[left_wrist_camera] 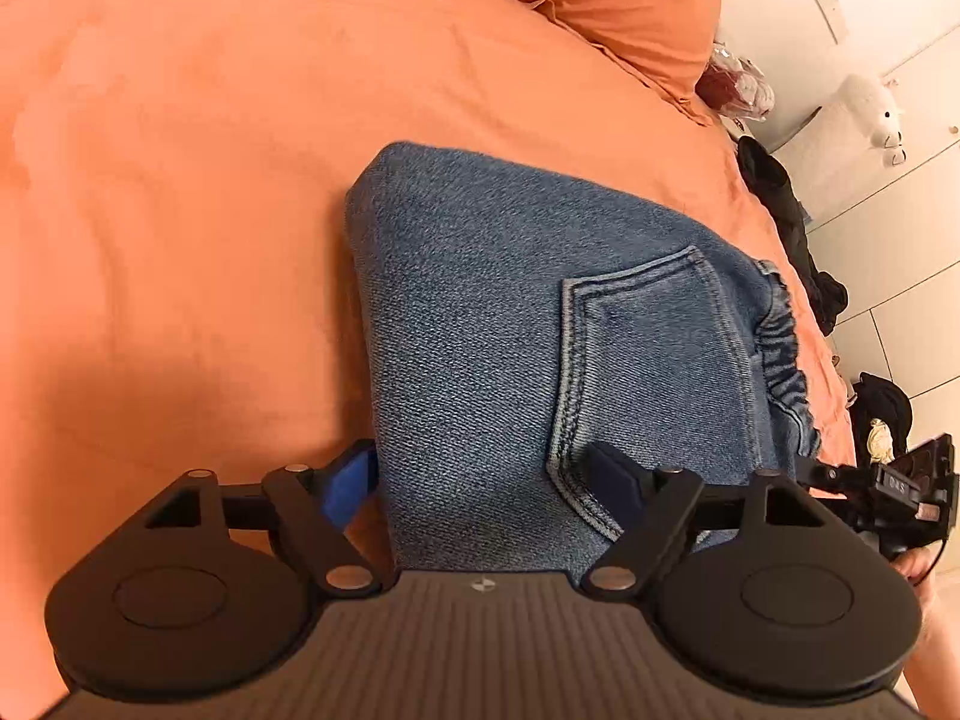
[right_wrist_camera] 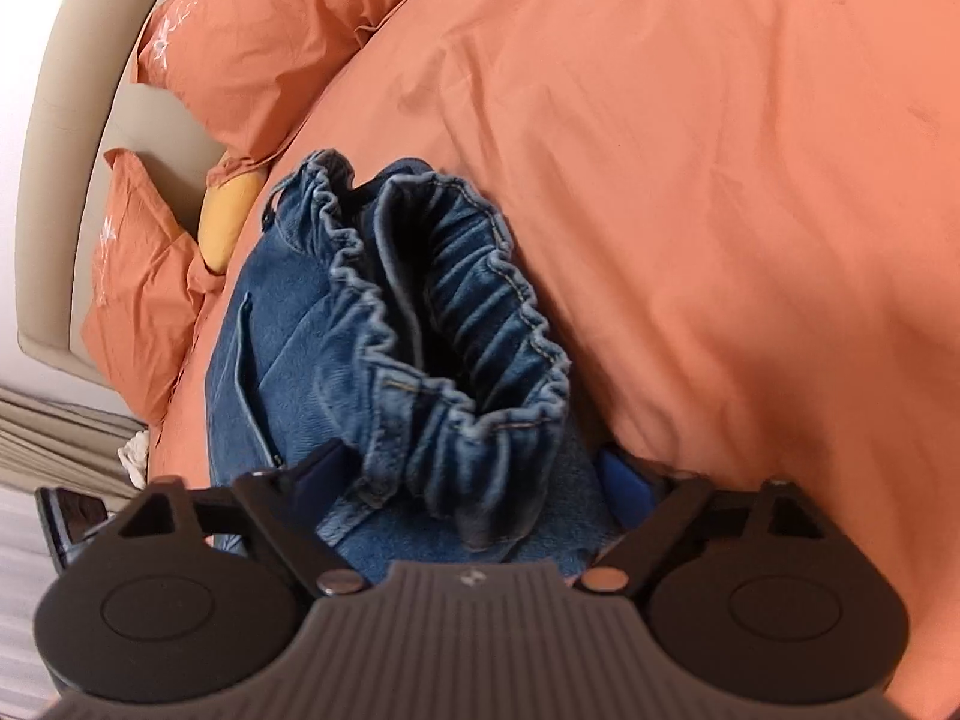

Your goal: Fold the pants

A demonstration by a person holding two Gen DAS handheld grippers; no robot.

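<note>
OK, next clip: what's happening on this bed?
A person with a gripper in each hand is folding jeans on an orange duvet. The jeans already lie as a compact bundle, elastic waistband facing the right gripper. Both it and the left gripper stand open astride the bundle's near edge.

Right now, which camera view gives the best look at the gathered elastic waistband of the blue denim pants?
The right wrist view: the gathered elastic waistband fills the centre, standing open with its ruffled rim fully visible. The left wrist view shows mostly the back pocket, with only a strip of waistband at the pants' right edge.
</note>
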